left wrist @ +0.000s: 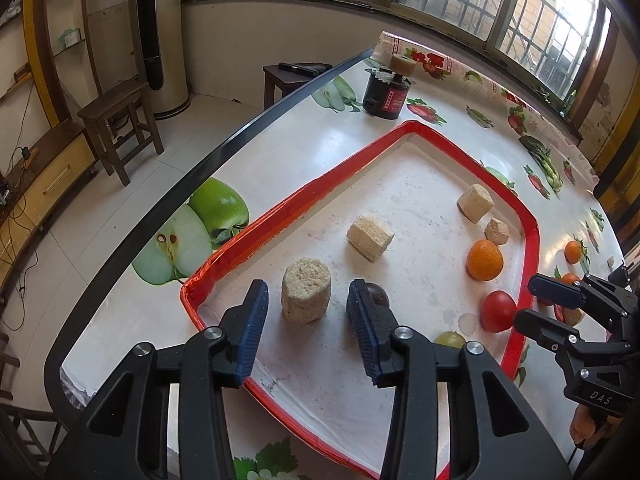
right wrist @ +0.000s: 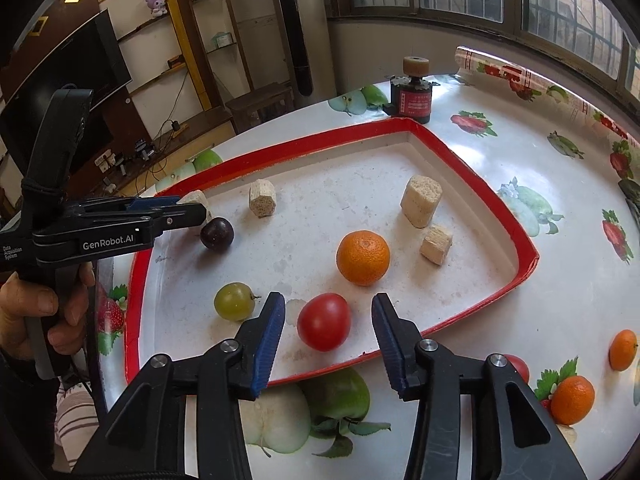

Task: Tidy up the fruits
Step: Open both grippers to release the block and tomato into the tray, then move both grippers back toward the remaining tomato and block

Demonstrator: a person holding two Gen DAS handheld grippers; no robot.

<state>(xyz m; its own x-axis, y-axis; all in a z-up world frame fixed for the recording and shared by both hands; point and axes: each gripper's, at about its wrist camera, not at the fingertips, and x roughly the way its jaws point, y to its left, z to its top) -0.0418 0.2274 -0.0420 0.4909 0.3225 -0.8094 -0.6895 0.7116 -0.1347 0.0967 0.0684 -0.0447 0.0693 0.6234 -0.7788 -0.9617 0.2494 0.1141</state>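
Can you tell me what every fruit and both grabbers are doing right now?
left gripper: open, nothing held
right gripper: open around the tomato, pads not touching it
tomato: resting in the tray
orange: loose in the tray
green grape: loose in the tray
dark plum: loose in the tray
tray: flat on the table
two oranges: outside the tray, on the table

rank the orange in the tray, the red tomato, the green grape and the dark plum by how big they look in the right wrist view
1. Red tomato and orange: look about alike; the tomato lies nearer the camera, so no ranking between them.
2. Green grape
3. Dark plum: slightly smaller-looking, but farther away, so unsure.
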